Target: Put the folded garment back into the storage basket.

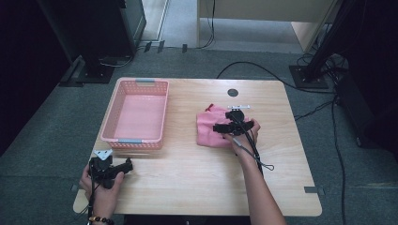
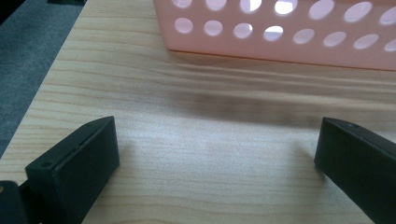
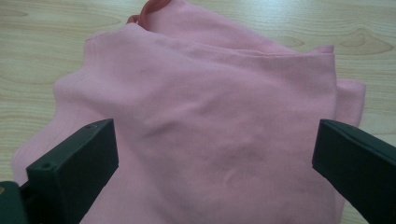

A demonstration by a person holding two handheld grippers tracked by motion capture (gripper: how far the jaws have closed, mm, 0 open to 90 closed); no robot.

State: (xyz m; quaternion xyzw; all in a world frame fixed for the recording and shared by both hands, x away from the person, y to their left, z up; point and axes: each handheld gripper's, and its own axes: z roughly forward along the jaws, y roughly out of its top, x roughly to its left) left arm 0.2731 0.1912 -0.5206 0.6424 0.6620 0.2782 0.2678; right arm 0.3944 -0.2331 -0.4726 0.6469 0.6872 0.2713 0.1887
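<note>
Table (image 1: 187, 178) of pale wood carries everything here, standing on grey carpet. Next in size is the pink basket (image 1: 138, 114), a perforated tub at the far left of the table, with nothing seen inside it; in the left gripper view its holed wall (image 2: 280, 32) runs across the far edge. Then comes the pink cloth (image 1: 209, 127), folded loosely and lying flat right of the middle, well apart from the basket, with a red loop poking out at its far edge (image 3: 149, 9). The right claw (image 1: 230, 126) hovers over the cloth's right part; its jaws stand wide apart, one on each side of the cloth (image 3: 210, 121), with nothing gripped between them. The left claw (image 1: 127, 165) sits at the near left corner of the table, just near of the basket, jaws likewise spread wide over bare wood. A small dark disc (image 1: 233, 93) is set in the table's far edge.
</note>
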